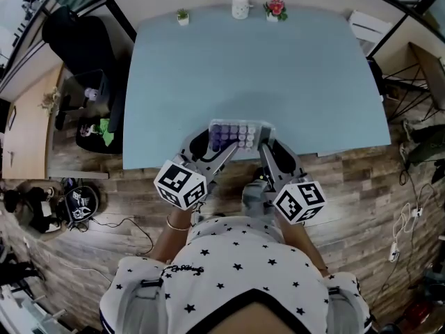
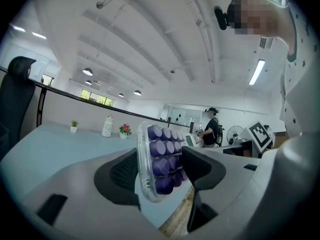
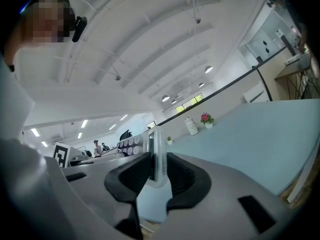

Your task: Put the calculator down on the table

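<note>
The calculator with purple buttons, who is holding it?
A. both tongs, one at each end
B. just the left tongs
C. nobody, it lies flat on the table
A: the left tongs and the right tongs each pinch one end of the calculator.

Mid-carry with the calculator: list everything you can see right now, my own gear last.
calculator: one, clear case with purple keys, at the table's near edge, between both grippers
table: one, light blue, ahead of the person
potted plant: one, green in a white pot, table's far edge, left
jar: one, white, far edge, middle
flower pot: one, red flowers, just right of the jar
office chair: one, black, left of the table
floor: one, wood planks, around the table
left gripper: one, grey, shut on the calculator's left end
right gripper: one, grey, shut on its right end
shirt: one, white with black stars, bottom of the head view
</note>
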